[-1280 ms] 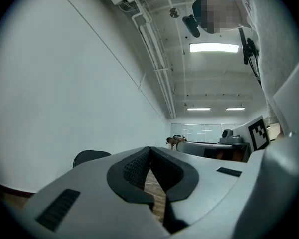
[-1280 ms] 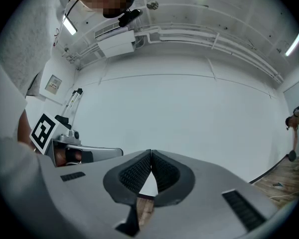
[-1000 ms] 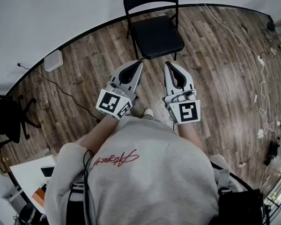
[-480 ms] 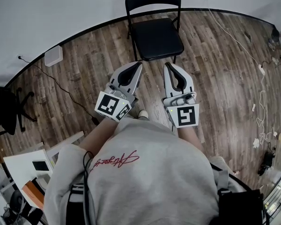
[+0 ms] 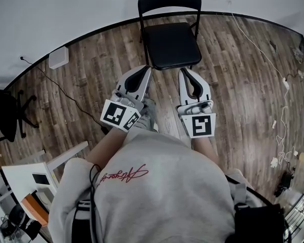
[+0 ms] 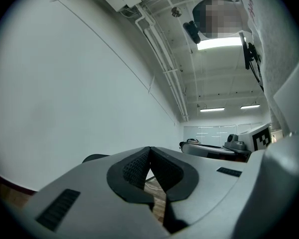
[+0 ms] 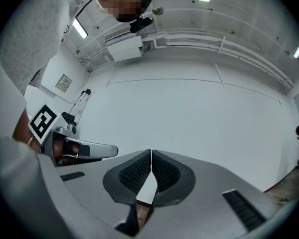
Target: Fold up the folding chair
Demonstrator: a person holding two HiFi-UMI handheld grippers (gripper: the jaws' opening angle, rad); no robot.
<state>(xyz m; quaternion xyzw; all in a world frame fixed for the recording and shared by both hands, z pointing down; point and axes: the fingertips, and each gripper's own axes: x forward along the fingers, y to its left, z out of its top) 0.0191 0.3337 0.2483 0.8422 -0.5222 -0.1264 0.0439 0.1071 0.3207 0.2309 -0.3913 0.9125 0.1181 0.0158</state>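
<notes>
While left tool (image 5: 147, 68) and right tool (image 5: 182, 70) sit closed, folding chair (image 5: 171, 44) stands just beyond

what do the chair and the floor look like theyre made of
The folding chair: thin black tube frame, probably painted metal; the seat is smooth matte black, padded vinyl or painted steel, I cannot tell which. The floor: grey-brown planks with grain and seams, wood or wood-look laminate.

The folding chair (image 5: 169, 34) looks matt black with a padded seat, standing on grainy wood-plank floor (image 5: 233, 80).
</notes>
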